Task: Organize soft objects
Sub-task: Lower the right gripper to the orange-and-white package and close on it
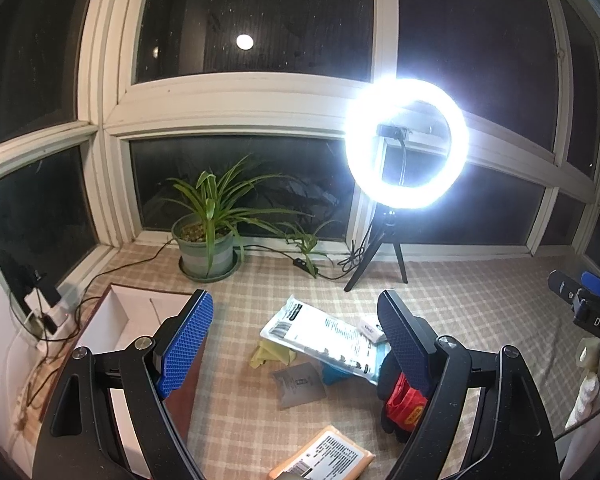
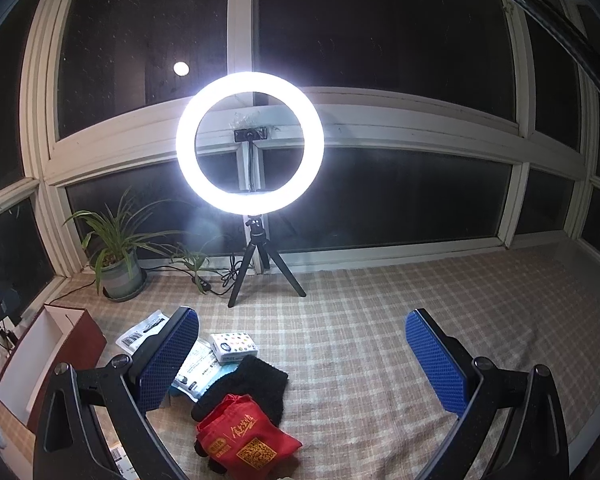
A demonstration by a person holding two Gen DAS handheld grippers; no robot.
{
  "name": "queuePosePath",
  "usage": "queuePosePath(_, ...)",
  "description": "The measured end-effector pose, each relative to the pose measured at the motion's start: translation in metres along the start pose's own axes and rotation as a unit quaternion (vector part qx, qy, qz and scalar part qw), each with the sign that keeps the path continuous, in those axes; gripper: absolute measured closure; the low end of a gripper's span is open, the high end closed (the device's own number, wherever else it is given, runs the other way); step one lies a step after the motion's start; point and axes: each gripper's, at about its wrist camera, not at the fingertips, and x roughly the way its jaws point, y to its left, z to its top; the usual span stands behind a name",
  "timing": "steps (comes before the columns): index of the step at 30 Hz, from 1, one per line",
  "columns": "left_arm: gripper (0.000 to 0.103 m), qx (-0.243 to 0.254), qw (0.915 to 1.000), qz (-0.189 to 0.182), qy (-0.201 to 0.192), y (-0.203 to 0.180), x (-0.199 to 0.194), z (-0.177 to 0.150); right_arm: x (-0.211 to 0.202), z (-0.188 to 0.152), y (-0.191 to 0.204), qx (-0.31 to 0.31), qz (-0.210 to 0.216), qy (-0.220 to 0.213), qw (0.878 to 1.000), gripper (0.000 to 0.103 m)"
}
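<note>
Far left: open box, dark red-brown outside, white inside, nothing visible in it from here, on the checked cloth; cables and a power strip just beyond it against the window. Left gripper raised over the cloth, jaws spread wide, blue pads bare, nothing held. Between its fingers, in the middle: white printed plastic packet lying across a yellow cloth and a blue piece; flat grey pouch just nearer; orange packet nearest, at bottom edge. Small white box beside the packet's far end. Right of these, black fuzzy glove with red drawstring bag resting on it, near side. Right gripper hovering, jaws wide apart, empty; glove and bag sit low between its fingers, toward the left one. Far side: potted plant at left, lit ring light on small tripod further right, dark window panes behind. Bare cloth at right.
</note>
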Motion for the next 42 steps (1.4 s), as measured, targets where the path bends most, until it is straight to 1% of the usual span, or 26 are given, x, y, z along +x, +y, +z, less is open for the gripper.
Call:
queuePosePath(6,0.019,-0.007,0.9996,0.002,0.026,0.009,0.005,-0.01,0.011,-0.008,-0.003,0.003,0.016,0.033,0.999,0.001)
queuePosePath(9,0.019,-0.009,0.9989,-0.002,0.047,0.013,0.011,-0.018,0.015,-0.014,-0.003,0.004,0.029,0.045,0.999,0.001)
queuePosePath(13,0.019,-0.023,0.9963,-0.013,0.082,0.021,0.019,-0.033,0.021,-0.024,0.0,0.009,0.061,0.067,0.996,0.001)
queuePosePath(17,0.019,-0.033,0.9929,-0.018,0.113,0.025,0.023,-0.051,0.03,-0.037,0.003,0.015,0.1,0.094,0.99,0.001)
queuePosePath(22,0.019,-0.04,0.9893,-0.027,0.137,0.022,0.023,-0.07,0.044,-0.052,0.003,0.03,0.131,0.128,0.983,0.001)
queuePosePath(25,0.019,-0.049,0.9864,-0.032,0.154,0.021,0.026,-0.081,0.055,-0.061,0.002,0.04,0.156,0.153,0.975,0.001)
queuePosePath(28,0.019,-0.068,0.9814,-0.039,0.175,0.023,0.028,-0.097,0.063,-0.07,0.004,0.046,0.184,0.177,0.966,0.001)
queuePosePath(31,0.019,-0.084,0.9771,-0.04,0.192,0.024,0.028,-0.111,0.072,-0.077,0.013,0.039,0.209,0.197,0.957,0.001)
queuePosePath(35,0.019,-0.099,0.9723,-0.037,0.209,0.023,0.027,-0.13,0.085,-0.083,0.034,0.014,0.241,0.221,0.945,0.002)
queuePosePath(38,0.019,-0.113,0.9686,-0.036,0.218,0.022,0.027,-0.139,0.095,-0.089,0.052,-0.008,0.265,0.24,0.934,0.005)
queuePosePath(42,0.019,-0.126,0.9647,-0.033,0.229,0.023,0.031,-0.154,0.105,-0.1,0.078,-0.05,0.293,0.262,0.918,0.013)
